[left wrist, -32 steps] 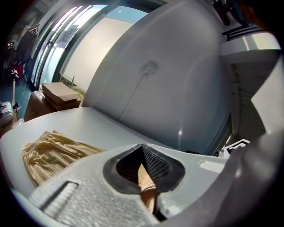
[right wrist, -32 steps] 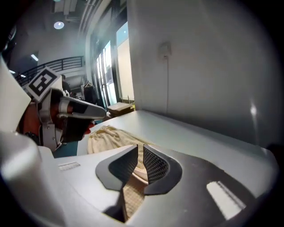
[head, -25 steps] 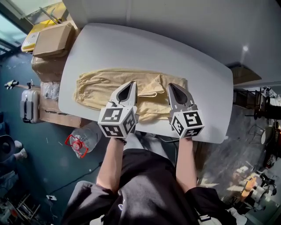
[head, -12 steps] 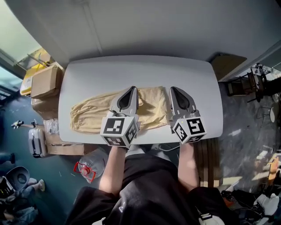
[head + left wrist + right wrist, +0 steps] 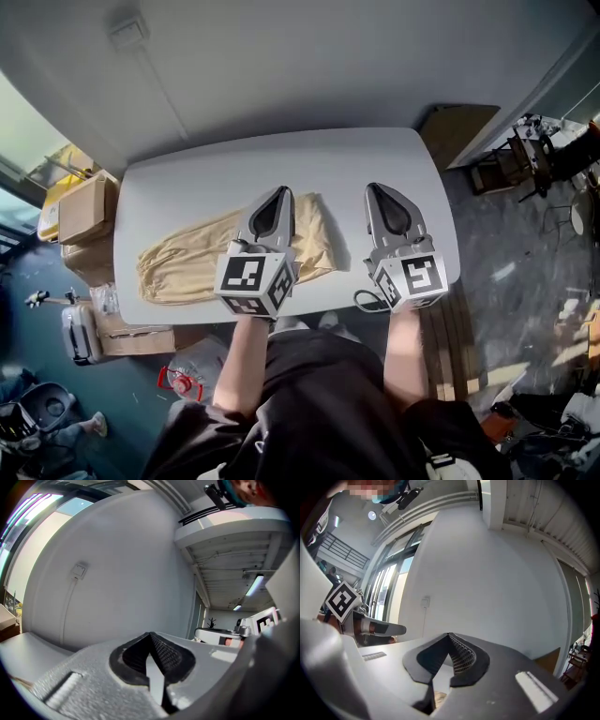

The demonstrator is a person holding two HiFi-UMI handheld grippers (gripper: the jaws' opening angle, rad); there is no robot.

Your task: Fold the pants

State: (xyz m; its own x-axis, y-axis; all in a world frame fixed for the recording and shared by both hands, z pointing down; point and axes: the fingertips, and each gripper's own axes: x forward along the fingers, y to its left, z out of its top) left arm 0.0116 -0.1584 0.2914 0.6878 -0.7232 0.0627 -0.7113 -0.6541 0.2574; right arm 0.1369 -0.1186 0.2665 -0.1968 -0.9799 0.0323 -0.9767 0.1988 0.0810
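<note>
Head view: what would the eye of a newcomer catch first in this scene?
The pale yellow pants lie stretched along the near left part of the white table. The left gripper hangs above the right end of the pants, and the right gripper hangs above bare table beside them. Both have their fingers closed on nothing.

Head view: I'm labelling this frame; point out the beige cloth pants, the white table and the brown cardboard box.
beige cloth pants [image 5: 187,261], head view, on the leg section
white table [image 5: 281,159], head view, on its bare far top
brown cardboard box [image 5: 82,211], head view, on its top face
</note>
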